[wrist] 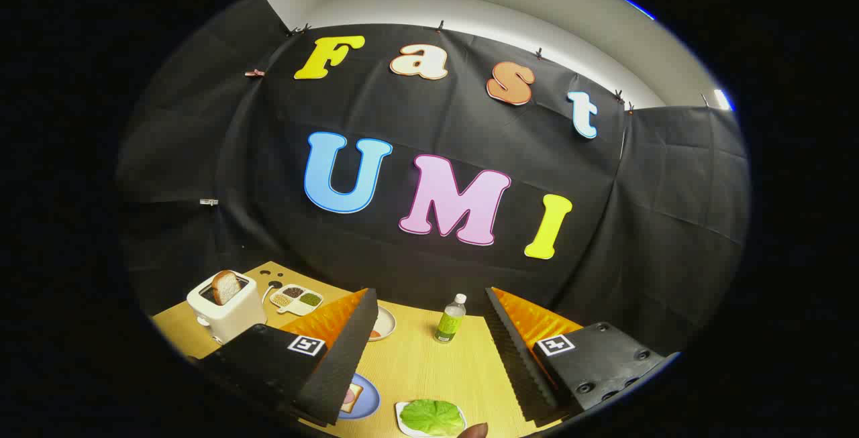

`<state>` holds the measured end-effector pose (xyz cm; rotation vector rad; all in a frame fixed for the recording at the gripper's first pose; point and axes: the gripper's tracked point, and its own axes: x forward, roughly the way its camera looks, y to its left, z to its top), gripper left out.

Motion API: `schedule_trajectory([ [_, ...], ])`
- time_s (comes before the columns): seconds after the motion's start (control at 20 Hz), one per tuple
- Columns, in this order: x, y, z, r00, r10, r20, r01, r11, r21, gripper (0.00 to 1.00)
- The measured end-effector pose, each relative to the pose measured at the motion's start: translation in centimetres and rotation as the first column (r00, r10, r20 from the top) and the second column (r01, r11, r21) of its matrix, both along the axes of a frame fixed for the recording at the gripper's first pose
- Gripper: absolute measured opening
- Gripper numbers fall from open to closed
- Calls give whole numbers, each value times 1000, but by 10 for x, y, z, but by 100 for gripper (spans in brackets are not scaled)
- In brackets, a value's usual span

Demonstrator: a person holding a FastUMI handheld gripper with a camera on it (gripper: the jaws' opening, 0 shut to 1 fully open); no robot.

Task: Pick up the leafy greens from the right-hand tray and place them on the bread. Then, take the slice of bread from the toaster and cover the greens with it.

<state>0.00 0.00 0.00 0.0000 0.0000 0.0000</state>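
So the gripper [429, 351] is hanging with its 2 fingers spread wide, pinching nothing, and the leafy greens [433, 416] are sitting on their white tray [402, 418] below, between the fingertips

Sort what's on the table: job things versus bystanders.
For the job: leafy greens on their white tray; bread on the blue plate; bread slice in the toaster; the open gripper.
Lying about: green bottle; divided dish; small white plate.
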Motion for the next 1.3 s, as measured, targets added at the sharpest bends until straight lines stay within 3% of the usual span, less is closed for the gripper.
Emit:
schedule_trajectory([
  [0.9,2,8,-2,999,39,4,-39,999,2,98],
  [1.3,-10,-56,-74,995,33,-92,-32,999,11,98],
])
